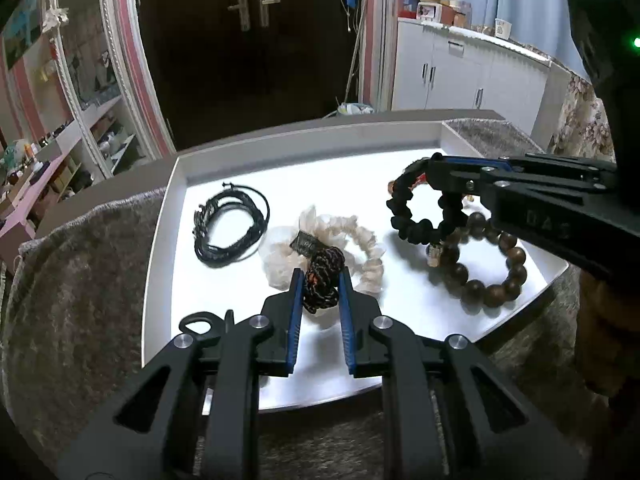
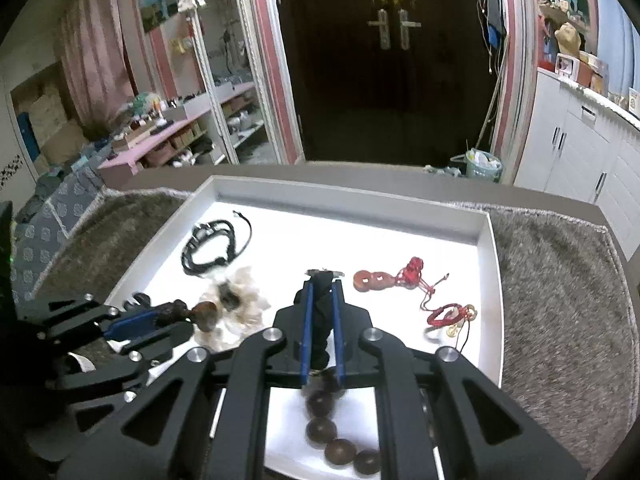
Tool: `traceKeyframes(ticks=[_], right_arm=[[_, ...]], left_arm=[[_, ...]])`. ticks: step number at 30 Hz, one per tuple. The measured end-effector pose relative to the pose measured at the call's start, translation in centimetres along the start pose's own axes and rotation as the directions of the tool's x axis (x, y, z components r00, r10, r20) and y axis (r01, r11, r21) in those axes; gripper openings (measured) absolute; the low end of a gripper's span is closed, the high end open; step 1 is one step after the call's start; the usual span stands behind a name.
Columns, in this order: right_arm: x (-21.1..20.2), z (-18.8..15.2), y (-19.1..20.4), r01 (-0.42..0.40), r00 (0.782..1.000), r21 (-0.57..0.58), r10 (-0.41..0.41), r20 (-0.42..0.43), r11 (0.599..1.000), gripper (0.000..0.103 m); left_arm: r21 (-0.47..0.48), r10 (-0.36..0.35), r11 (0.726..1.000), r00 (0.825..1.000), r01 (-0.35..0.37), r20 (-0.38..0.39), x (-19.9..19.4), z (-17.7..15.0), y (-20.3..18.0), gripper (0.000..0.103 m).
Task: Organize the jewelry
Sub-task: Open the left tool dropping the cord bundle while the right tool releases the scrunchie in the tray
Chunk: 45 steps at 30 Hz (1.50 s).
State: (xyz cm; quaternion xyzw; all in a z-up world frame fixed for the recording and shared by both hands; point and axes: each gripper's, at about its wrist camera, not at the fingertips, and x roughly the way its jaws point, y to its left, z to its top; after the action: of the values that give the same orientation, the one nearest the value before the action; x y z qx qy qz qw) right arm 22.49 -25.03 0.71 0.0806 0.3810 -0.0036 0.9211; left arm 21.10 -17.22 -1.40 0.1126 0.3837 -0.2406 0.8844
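Gripping a dark braided cord (image 1: 322, 280), the left hand-held gripper (image 1: 320, 286) sits over a cream scrunchie (image 1: 360, 248). The right hand-held gripper (image 1: 434, 168) clamps a black bracelet (image 1: 416, 222), lifted above wooden beads (image 1: 484, 276) in the white tray (image 1: 280, 140).

Wooden bead bracelet (image 2: 332, 436) motion-blurred and partly hidden behind right hand-held gripper (image 2: 320, 280), cream scrunchie (image 2: 240, 304) smeared
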Motion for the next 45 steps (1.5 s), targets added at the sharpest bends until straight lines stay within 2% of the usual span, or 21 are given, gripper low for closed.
traceKeyframes(ticks=[9, 22, 39, 45], right_arm=[[1.9, -0.5, -0.2, 0.088, 0.995, -0.035, -0.09, -0.042, 0.995, 0.009], [3.1, -1.5, -0.3, 0.172, 0.979, -0.105, -0.182, -0.09, 0.979, 0.009], [3.2, -1.9, -0.7, 0.166, 0.981, -0.101, -0.174, -0.082, 0.981, 0.012], [3.0, -1.6, -1.0, 0.156, 0.983, -0.086, -0.163, -0.08, 0.984, 0.012]], left_arm=[[0.003, 0.007, 1.0, 0.999, -0.007, -0.032, 1.3, -0.6, -0.3, 0.015], [-0.026, 0.026, 0.999, 0.998, -0.027, -0.061, 3.3, -0.8, -0.5, 0.015], [-0.038, 0.028, 0.999, 0.998, -0.03, -0.056, 3.7, -1.1, -0.4, 0.016], [-0.045, 0.036, 0.998, 0.998, -0.038, -0.056, 3.6, -1.2, -0.1, 0.025]])
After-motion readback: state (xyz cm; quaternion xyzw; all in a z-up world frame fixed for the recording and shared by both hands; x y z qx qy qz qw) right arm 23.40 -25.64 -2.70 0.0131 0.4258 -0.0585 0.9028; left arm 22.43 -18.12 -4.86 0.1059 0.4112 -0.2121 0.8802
